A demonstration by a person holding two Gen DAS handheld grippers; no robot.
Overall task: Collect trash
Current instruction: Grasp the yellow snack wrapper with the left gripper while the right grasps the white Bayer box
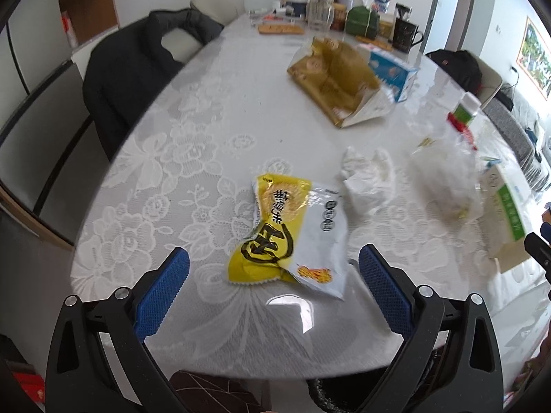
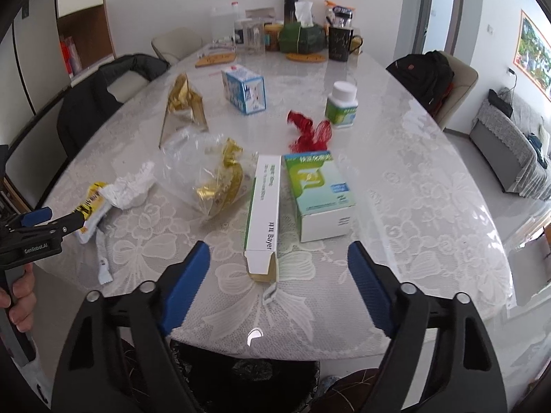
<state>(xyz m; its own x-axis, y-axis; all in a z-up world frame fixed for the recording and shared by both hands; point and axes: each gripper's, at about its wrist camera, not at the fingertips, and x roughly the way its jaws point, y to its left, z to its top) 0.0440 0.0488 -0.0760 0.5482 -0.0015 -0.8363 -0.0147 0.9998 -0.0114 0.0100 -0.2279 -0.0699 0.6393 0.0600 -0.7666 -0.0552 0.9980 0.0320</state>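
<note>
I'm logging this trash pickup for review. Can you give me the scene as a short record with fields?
surface: table with a white lace cloth
left gripper: open, around the yellow snack wrapper, pads not touching it
right gripper: open, in front of the long white carton, which has an open end
other trash: crumpled tissue, clear plastic bag, red wrapper
bin: black-lined, below the table's near edge

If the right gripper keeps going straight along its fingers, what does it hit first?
Most likely the long white carton, whose open end faces the right gripper between its open fingers. The green and white box lies just right of that line; depth is uncertain.
</note>
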